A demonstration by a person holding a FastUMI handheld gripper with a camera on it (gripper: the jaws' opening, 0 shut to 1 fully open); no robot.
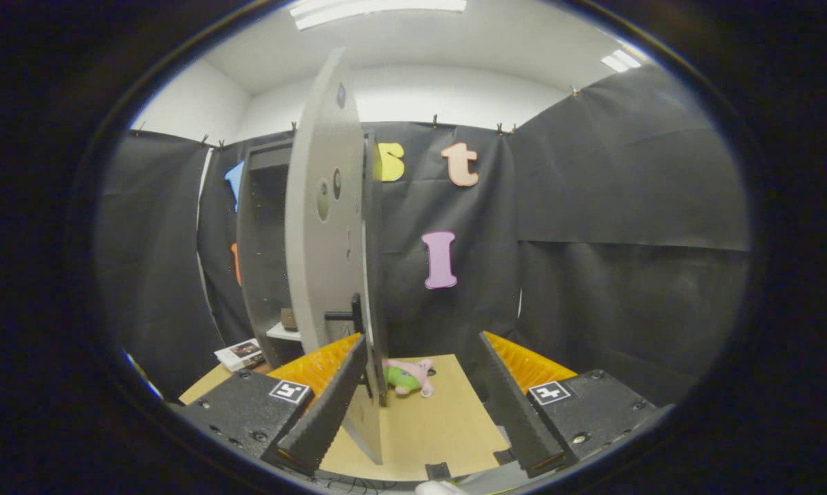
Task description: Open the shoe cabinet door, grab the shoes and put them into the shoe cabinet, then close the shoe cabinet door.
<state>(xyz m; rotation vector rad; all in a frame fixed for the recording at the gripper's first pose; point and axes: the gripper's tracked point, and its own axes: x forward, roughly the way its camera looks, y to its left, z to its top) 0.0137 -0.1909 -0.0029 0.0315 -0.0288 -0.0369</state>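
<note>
The grey shoe cabinet (262, 247) stands beyond my left finger, its door (324, 227) swung wide open toward me and seen nearly edge-on. A dark handle (348, 316) sticks out of the door low down, just above my left finger (331, 405). The door's lower edge comes down between my fingers, close against the left one. My gripper (420, 385) is open, and the right finger (509, 405) is well clear of the door. Inside the cabinet a pale shelf (284, 333) carries a small brownish thing. A pink and green plush toy (408, 377) lies on the wooden table (427, 426), just ahead between the fingers.
A small printed box (240, 354) lies on the table left of the cabinet's foot. Black cloth walls close the booth behind and to the right. The tabletop stretches bare between my fingers past the door's edge.
</note>
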